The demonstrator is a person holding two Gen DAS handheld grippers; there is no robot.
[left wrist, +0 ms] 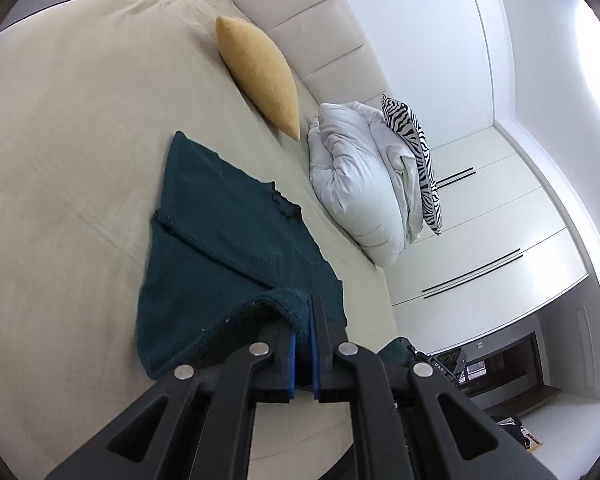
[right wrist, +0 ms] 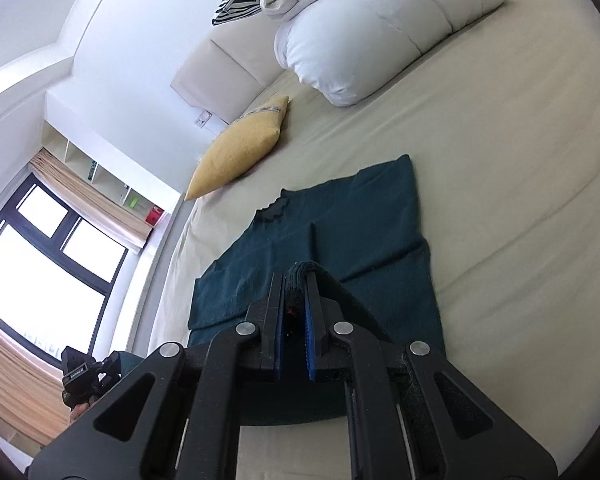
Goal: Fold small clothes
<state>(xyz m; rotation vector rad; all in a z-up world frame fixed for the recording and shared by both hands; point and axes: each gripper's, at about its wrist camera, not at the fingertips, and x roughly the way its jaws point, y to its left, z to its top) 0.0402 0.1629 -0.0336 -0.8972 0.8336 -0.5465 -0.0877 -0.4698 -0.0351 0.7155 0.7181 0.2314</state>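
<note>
A dark teal knit sweater (left wrist: 228, 240) lies spread on the beige bed sheet (left wrist: 68, 152). It also shows in the right wrist view (right wrist: 364, 224). My left gripper (left wrist: 305, 312) is shut on the sweater's near hem and lifts that edge off the bed. My right gripper (right wrist: 298, 280) is shut on another part of the near hem, bunched between its blue pads (right wrist: 310, 320). The sweater's neckline points toward the headboard. The other gripper (right wrist: 88, 376) shows at the lower left of the right wrist view.
A yellow cushion (left wrist: 260, 76) leans on the beige headboard (left wrist: 316, 36). A folded white duvet (left wrist: 356, 180) and a zebra-print pillow (left wrist: 416, 152) lie beyond the sweater. White wardrobe doors (left wrist: 500, 216) stand beside the bed. A window (right wrist: 40, 264) with curtains is on the other side.
</note>
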